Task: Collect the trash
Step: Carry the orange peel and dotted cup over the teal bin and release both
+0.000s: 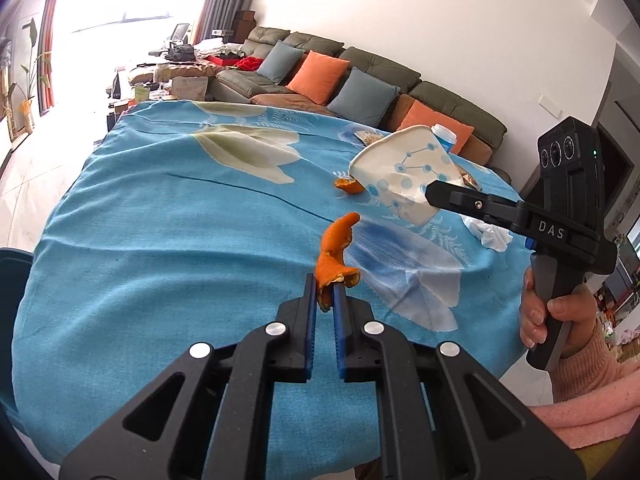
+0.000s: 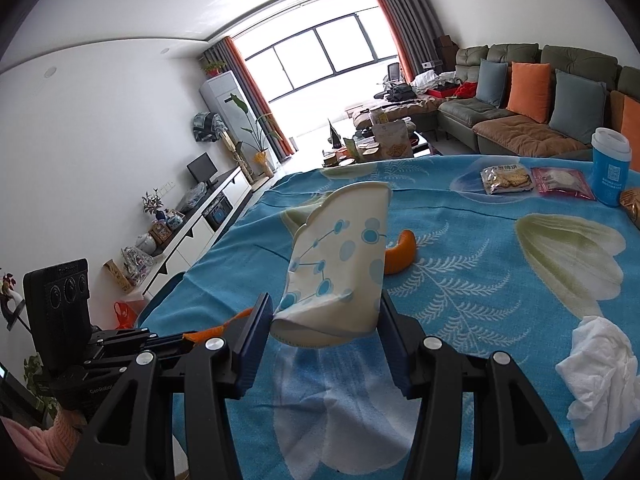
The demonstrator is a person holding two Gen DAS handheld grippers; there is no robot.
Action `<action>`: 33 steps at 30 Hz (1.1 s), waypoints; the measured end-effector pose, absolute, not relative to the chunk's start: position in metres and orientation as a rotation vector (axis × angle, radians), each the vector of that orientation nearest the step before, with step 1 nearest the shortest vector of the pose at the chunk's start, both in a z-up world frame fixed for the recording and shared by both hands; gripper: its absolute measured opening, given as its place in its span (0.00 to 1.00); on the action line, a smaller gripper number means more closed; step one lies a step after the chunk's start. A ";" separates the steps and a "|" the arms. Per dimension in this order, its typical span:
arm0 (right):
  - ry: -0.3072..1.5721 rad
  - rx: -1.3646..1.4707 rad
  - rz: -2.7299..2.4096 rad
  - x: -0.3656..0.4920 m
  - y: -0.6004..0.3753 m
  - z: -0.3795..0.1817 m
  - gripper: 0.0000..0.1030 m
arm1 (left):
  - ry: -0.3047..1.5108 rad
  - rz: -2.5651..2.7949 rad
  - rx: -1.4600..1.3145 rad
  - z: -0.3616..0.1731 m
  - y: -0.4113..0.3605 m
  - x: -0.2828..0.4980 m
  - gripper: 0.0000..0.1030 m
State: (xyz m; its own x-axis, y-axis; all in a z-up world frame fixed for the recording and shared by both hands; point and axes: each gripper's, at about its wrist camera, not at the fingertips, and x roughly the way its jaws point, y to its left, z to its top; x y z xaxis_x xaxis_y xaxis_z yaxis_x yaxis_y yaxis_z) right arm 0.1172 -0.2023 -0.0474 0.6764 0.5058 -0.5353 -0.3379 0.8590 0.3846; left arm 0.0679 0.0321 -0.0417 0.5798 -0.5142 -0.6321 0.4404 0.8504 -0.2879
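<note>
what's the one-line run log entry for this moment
left gripper: shut on orange peel | right gripper: shut on crushed paper cup | on table: second peel, tissue

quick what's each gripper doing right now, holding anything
Left gripper: shut on the orange peel.
Right gripper: shut on the crushed paper cup.

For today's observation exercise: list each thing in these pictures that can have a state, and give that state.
Left gripper: shut on peel.
Peel: held off the cloth.
Right gripper: shut on cup.
Cup: crushed, held off the cloth.
Second peel: lying on cloth.
Tissue: crumpled, lying on cloth.
Blue cup: upright, lidded.
</note>
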 end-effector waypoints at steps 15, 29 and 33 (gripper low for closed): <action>0.690 0.171 0.610 0.117 -0.139 -0.042 0.49 | 0.717 -0.408 -0.163 -0.025 0.100 0.051 0.07; 0.714 0.132 0.693 0.118 -0.097 -0.039 0.49 | 0.683 -0.320 -0.207 -0.015 0.144 0.034 0.07; 0.718 0.116 0.721 0.118 -0.083 -0.037 0.49 | 0.672 -0.287 -0.220 -0.010 0.155 0.029 0.07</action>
State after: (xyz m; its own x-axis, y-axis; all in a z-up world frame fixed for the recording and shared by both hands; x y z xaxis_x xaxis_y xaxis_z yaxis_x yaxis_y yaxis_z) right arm 0.1183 -0.0826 -0.0368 0.5259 0.6398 -0.5604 -0.5633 0.7557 0.3342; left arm 0.0288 0.1550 -0.0102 0.7456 -0.3298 -0.5791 0.1892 0.9379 -0.2906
